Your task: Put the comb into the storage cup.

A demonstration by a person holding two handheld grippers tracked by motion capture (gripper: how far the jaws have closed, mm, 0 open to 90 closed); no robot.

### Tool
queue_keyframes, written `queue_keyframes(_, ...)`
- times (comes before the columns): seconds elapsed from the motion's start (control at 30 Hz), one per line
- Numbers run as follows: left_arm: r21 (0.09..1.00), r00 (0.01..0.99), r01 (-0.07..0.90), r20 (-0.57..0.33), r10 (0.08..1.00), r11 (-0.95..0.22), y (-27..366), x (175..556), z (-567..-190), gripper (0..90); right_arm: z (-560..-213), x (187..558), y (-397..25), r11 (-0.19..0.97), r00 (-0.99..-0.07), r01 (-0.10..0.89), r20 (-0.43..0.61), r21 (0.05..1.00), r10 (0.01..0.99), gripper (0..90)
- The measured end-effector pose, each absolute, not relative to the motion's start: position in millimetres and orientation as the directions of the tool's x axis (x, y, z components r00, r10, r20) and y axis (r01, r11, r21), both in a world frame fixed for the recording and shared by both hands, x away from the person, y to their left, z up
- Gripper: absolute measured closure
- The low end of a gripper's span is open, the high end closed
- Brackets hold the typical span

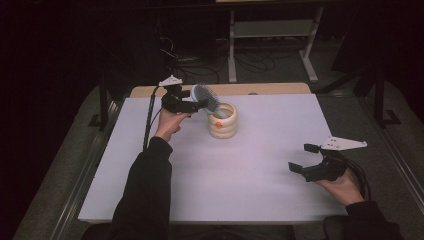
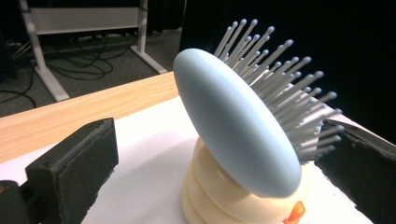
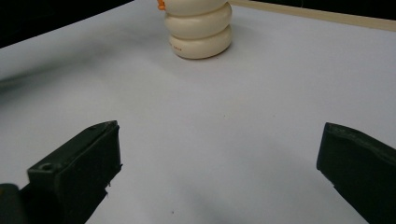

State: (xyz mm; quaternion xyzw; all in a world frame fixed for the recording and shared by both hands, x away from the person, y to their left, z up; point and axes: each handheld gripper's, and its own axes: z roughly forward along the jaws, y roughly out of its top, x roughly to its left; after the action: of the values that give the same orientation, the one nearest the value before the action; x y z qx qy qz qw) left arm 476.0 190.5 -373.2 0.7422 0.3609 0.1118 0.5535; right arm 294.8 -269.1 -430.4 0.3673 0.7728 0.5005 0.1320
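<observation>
A pale blue hairbrush (image 1: 204,95) (image 2: 233,126) with grey bristles stands tilted, its handle down inside a cream ribbed cup (image 1: 223,125) (image 2: 205,198) (image 3: 198,32) at the back middle of the white table sheet (image 1: 225,175). A small orange piece (image 2: 295,212) shows at the cup's rim. My left gripper (image 1: 196,101) (image 2: 219,154) is open, its jaws either side of the brush head; the right jaw lies close to the bristles and the left jaw stands well clear. My right gripper (image 1: 300,157) (image 3: 219,158) is open and holds nothing, low over the sheet at the front right.
A wooden table edge (image 1: 250,89) runs behind the white sheet. Beyond it on the dark floor stand a white metal frame (image 1: 270,30) and loose cables (image 1: 200,60). A black cable trails from each gripper.
</observation>
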Motion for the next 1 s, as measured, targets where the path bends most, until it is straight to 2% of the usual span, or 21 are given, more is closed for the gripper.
queue_keyframes(0.6,0.94,0.743,0.329,-0.202,0.638,-0.087,229.4,449.6,-362.8,0.0,-430.5,294.5,-268.6,0.235,-0.694,0.436,0.158,0.869,0.703,0.0)
queue_keyframes(1.0,0.939,0.73,0.334,-0.203,0.653,-0.082,252.6,436.8,-369.5,0.0,-430.9,294.9,-267.3,0.241,-0.697,0.431,0.151,0.869,0.701,0.0)
